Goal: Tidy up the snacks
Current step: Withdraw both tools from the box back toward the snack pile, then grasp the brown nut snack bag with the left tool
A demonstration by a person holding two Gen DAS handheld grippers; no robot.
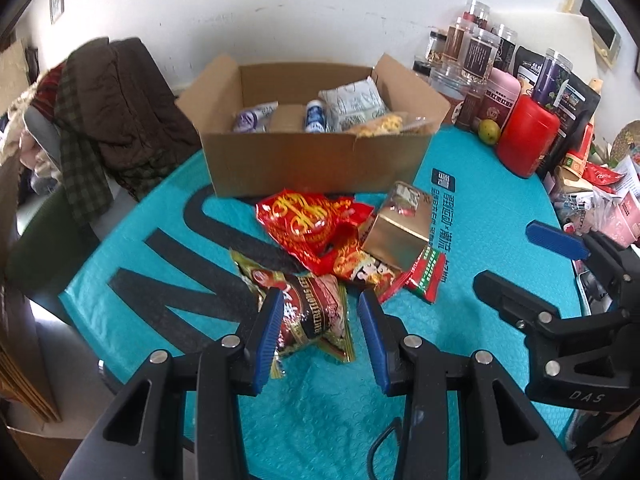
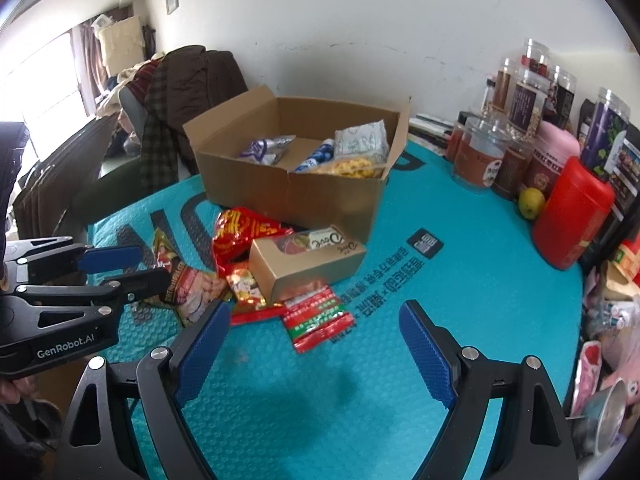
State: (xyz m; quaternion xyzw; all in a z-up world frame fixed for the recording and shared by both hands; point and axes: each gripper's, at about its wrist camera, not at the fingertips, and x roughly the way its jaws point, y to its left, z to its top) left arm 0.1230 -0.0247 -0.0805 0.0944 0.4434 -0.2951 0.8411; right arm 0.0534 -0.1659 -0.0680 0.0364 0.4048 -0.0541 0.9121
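The left tool (image 1: 316,340) is hovering, jaws apart, over a dark red foil snack packet (image 1: 316,316) lying before an open brown cardboard box (image 1: 312,160).

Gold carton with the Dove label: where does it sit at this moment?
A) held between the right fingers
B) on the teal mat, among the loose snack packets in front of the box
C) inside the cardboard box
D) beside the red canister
B: the gold carton lies on the teal mat among packets, before the cardboard box.
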